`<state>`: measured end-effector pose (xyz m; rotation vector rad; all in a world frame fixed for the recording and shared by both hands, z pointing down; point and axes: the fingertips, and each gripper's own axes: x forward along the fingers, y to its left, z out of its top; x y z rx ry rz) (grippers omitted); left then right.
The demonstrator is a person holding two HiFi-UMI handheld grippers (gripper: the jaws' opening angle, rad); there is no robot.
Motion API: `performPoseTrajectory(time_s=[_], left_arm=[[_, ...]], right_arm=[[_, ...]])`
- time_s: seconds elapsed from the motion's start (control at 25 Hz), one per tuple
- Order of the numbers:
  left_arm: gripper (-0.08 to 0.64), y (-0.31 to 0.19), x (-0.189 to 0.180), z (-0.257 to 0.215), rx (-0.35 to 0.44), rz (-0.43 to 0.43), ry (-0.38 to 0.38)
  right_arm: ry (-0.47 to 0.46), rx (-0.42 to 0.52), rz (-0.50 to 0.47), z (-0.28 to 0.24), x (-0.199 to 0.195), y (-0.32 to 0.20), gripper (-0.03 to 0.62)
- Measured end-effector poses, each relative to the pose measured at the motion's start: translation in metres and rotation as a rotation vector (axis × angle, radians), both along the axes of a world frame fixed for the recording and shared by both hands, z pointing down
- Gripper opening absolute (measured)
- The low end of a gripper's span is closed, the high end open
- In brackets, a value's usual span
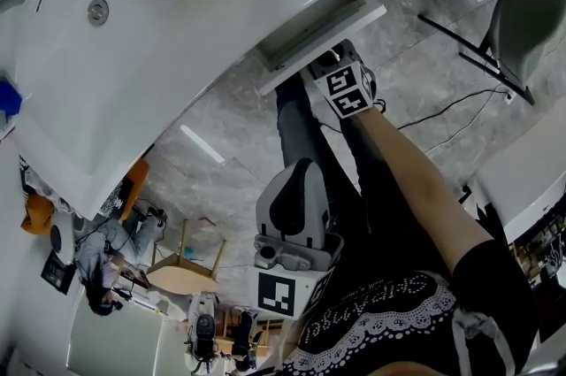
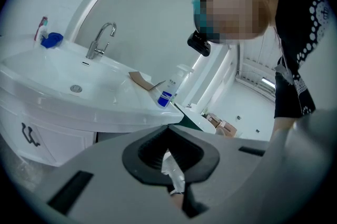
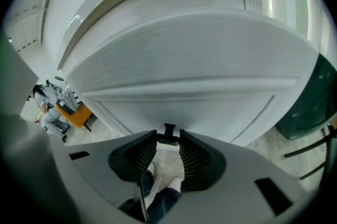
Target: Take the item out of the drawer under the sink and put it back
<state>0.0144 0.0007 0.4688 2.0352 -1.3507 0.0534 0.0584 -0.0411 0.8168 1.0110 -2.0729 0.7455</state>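
Right gripper point(image 1: 324, 65): held out to the drawer point(image 1: 323, 34) under the sink point(image 1: 150, 73). In its own view point(image 3: 169, 136) the jaws are nipped onto the small black handle point(image 3: 169, 131) at the lower edge of the white drawer front point(image 3: 179, 59).
Drawer: stands slightly out from the cabinet, with a narrow slot of its inside showing in the head view.
Item: hidden, and no view shows into the drawer far enough to tell.
Left gripper point(image 1: 296, 206): held low near the body, well apart from the drawer. Its jaw tips are together point(image 2: 168, 130). A white crinkled scrap shows in the hollow behind them, but I cannot tell what it is.
Sink top: chrome faucet point(image 2: 100, 41), drain point(image 2: 76, 89), and a bottle with a blue label point(image 2: 167, 92) near the corner.
Floor point(image 1: 416, 73): grey marbled tile.
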Motion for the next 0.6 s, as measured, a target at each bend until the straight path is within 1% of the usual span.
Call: performPoseTrajectory(time_s=[0.28, 0.44, 0.6], left_arm=[[0.005, 0.003, -0.001, 0.0, -0.001, 0.003, 0.0], [0.005, 0.008, -0.002, -0.001, -0.001, 0.006, -0.003], [0.006, 0.011, -0.005, -0.005, 0.021, 0.004, 0.001]], right_arm=[[0.007, -0.035, -0.014, 0.003, 0.014, 0.033, 0.144], [0.012, -0.043, -0.006, 0.004, 0.017, 0.039, 0.144], [0.017, -0.062, -0.017, 0.007, 0.018, 0.039, 0.144]])
